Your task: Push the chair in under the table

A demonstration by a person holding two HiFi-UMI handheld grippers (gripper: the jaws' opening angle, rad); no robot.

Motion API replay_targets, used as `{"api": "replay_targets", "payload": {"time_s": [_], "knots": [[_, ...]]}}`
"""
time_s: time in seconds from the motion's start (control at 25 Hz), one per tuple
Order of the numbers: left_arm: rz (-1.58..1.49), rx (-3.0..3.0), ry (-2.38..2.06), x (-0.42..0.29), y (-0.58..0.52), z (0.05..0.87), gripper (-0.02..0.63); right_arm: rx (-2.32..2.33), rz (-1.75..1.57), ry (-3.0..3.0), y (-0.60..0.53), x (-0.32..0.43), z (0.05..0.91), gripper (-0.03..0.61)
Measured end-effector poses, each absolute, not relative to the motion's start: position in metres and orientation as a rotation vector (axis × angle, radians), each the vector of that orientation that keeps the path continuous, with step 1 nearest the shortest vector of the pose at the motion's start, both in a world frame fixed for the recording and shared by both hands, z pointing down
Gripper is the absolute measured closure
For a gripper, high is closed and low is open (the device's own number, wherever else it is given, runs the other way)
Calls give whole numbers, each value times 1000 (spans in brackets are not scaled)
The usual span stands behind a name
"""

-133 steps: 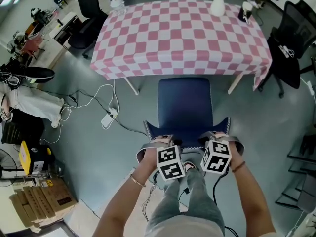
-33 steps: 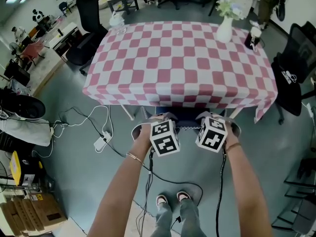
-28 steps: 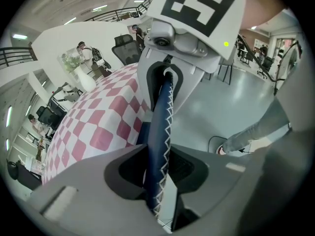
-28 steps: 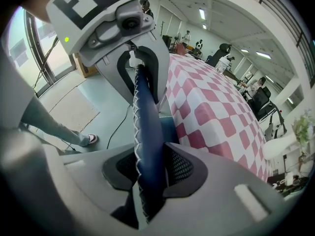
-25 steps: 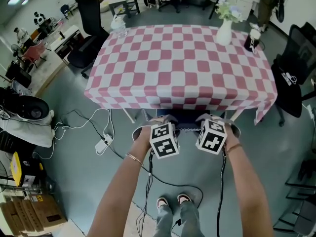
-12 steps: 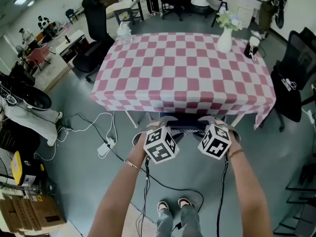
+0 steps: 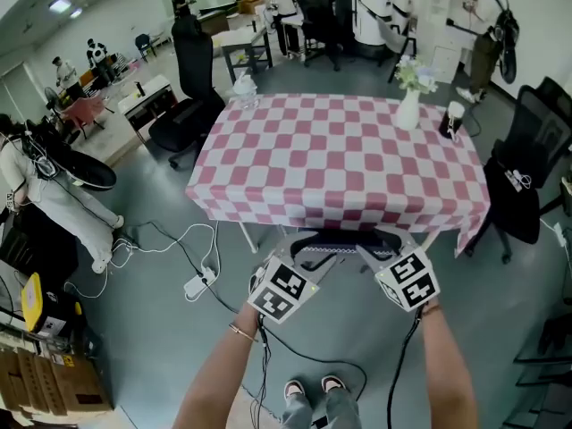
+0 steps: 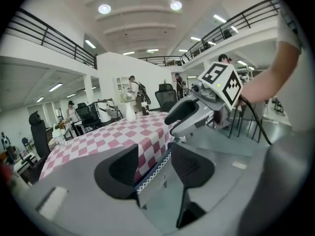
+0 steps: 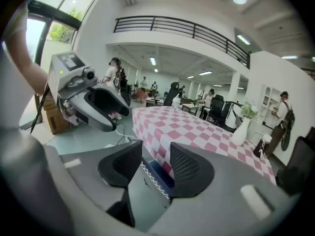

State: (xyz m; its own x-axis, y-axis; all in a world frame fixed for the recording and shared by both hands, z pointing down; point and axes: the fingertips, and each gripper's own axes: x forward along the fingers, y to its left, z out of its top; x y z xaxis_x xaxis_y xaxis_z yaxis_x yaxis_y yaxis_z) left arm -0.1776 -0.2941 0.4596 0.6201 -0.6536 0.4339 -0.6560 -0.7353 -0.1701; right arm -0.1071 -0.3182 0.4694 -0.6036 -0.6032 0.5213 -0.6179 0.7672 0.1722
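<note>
At the table's near edge: the dark blue padded chair [image 7: 347, 239] with white zigzag trim stands tucked under the overhang of the pink-and-white checked tablecloth [image 7: 340, 150]; only the top of its backrest shows.
Left side: the left gripper [image 8: 155, 165] has just been opening its jaws, which now stand wide. The backrest's trimmed edge lies in line between them but beyond the pads, so nothing is gripped.
Right side: the right gripper [image 9: 155, 167] has likewise just been opening and is wide. The same blue edge shows past its pads, untouched.
Far right corner: a white vase of flowers [image 7: 408, 113] stands on the cloth, well apart from the chair.
Weight: probably moderate. A rigid frame should slide on the smooth grey floor rather than need lifting.
Surface: the upholstery looks soft and could slip or bunch under hard pads.
Where to hold: the top edge of the backrest, one gripper towards each end, pushing level so it does not twist.
Progress: the chair looks fully in, so little or nothing seems left to do.
</note>
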Motion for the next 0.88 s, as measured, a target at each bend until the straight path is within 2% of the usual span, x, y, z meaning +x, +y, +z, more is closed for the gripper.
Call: {"api": "replay_targets", "payload": {"time_s": [0.24, 0.6, 0.88], "knots": [[411, 2713, -1470, -195, -275, 395, 405, 1298, 146, -2492, -298, -81, 401, 390], [191, 2530, -1790, -225, -216, 341, 405, 1782, 183, -2490, -230, -28, 334, 393], [112, 2444, -1896, -257, -177, 332, 470, 1942, 209, -2435, -176, 1, 326, 408]]}}
